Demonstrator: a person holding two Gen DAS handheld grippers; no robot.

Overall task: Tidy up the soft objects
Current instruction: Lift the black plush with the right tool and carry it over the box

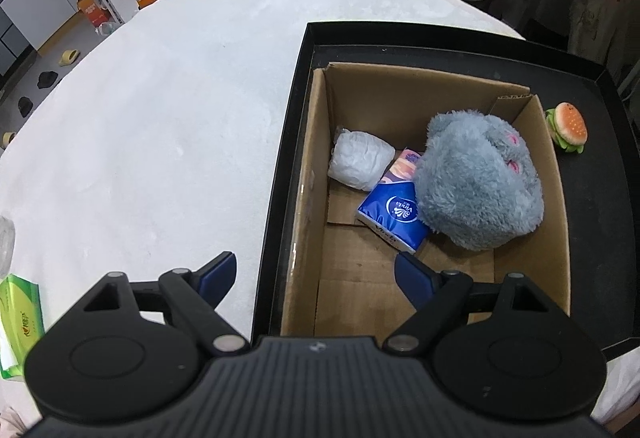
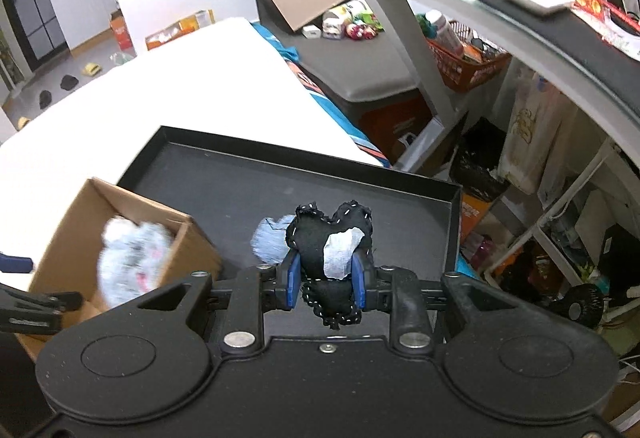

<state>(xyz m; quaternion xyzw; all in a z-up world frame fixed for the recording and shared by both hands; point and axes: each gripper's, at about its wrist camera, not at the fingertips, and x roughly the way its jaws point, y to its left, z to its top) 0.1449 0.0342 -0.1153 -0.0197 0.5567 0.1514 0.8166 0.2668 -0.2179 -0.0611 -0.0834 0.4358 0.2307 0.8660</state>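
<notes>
Right claw [image 2: 326,284] is clamped tight on a small black stitched fabric heart with a pale patch [image 2: 332,238], held up over the shallow black tray [image 2: 224,174]. Left claw [image 1: 314,272] hangs wide open with nothing in it, above the near edge of the brown cardboard box [image 1: 556,206] sitting in that tray. Inside the box: a fluffy grey plush toy [image 1: 476,182], a blue tissue pack [image 1: 394,216] right against it, and a white crumpled bundle [image 1: 360,158]. A little burger toy [image 1: 568,126] sits on the tray just outside the box. The tray rests on a white cloth-covered table [image 1: 160,98].
</notes>
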